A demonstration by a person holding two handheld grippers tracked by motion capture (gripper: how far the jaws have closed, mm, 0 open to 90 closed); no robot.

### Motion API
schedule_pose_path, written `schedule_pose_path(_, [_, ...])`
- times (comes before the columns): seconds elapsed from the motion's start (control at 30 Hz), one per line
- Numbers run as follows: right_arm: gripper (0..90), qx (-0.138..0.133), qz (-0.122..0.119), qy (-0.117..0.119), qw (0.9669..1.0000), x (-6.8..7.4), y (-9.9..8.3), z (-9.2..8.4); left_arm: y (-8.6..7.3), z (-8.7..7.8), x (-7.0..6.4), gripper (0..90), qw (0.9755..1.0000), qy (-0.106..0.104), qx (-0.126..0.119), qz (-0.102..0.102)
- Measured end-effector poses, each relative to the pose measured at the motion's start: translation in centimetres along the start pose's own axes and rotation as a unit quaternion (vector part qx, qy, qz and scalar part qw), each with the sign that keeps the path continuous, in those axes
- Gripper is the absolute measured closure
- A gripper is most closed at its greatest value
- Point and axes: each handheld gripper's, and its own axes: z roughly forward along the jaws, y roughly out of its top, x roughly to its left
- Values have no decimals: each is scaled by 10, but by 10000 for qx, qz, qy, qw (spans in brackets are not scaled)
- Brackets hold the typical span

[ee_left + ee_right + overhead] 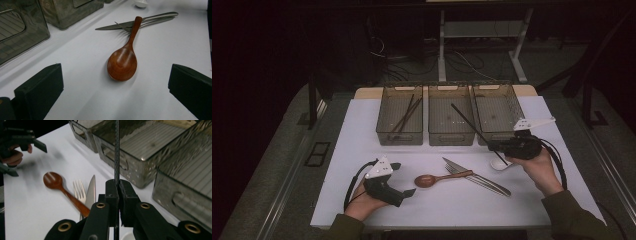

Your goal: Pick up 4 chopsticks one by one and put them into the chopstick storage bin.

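Right of centre in the high view, the right gripper [503, 147] is clenching a chopstick [467, 123] slanting over the middle bin [450, 138]; keeping it level should land it beside the others. The left gripper [115, 87] is waiting released.

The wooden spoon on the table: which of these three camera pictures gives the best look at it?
The left gripper view: the wooden spoon lies close up and sharp, bowl nearest, its handle resting across the fork and knife. The high view shows it whole but small. The right gripper view has it blurred.
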Motion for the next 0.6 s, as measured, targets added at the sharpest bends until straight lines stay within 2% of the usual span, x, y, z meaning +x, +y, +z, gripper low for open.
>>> schedule_pose_path(0.3, [856, -270, -21, 17, 9996, 4, 23, 18, 0, 0, 1, 0, 10000, -10, 19, 16])
schedule_pose_path(0.6, [856, -517, 14, 77, 9986, 9, 47, 43, 0, 0, 1, 0, 10000, -23, -5, 5])
